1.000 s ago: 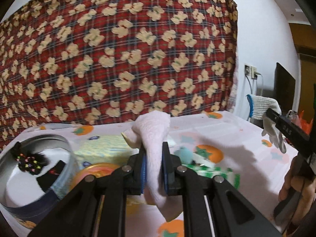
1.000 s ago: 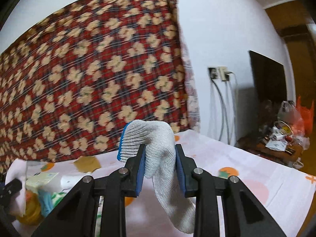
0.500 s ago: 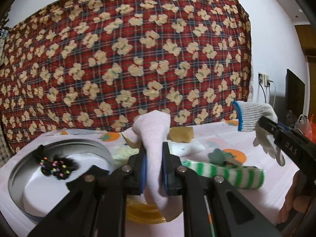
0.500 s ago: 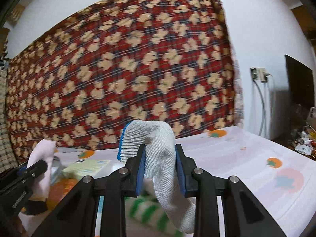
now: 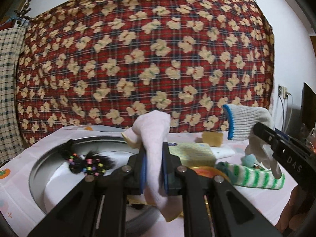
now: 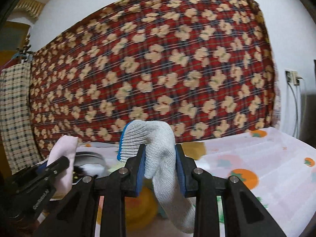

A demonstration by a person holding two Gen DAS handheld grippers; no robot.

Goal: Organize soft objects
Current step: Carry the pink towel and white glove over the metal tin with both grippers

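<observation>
Red plaid cloth (image 5: pixel 146 59) with cream flower shapes fills the back of both views. Below it, the table with the fruit-print cover (image 6: pixel 266 158).

Round metal tin (image 5: pixel 37 175) sits low and left of my left gripper, just ahead of it. A black tuft with coloured beads (image 5: pixel 86 163) lies inside on the white floor of the tin.

Loose pile to the right of the tin: green-and-white striped sock (image 5: pixel 254 174), a pale yellow cloth (image 5: pixel 194 152), a tan sponge-like block (image 5: pixel 212 138), an orange disc (image 5: pixel 205 170) partly hidden.

Left gripper (image 5: pixel 154 172): jaws clamped on a pale pink sock (image 5: pixel 155 138), folded over the pads, tail hanging down in front of the tin's near rim.

Right gripper (image 6: pixel 160 170): jaws closed on a white knit work glove (image 6: pixel 158 148) with a blue cuff edge; glove fingers droop below the pads, long axis roughly vertical.

Key relation, my read: the tin lies left of both tools, and the left hand is clearly the nearer. The pink sock hangs almost over the rim, so I'd judge it goes in first; the glove has to cross the pile.

Both pieces limp, thin, drape freely. Could snag on the rim on release.
</observation>
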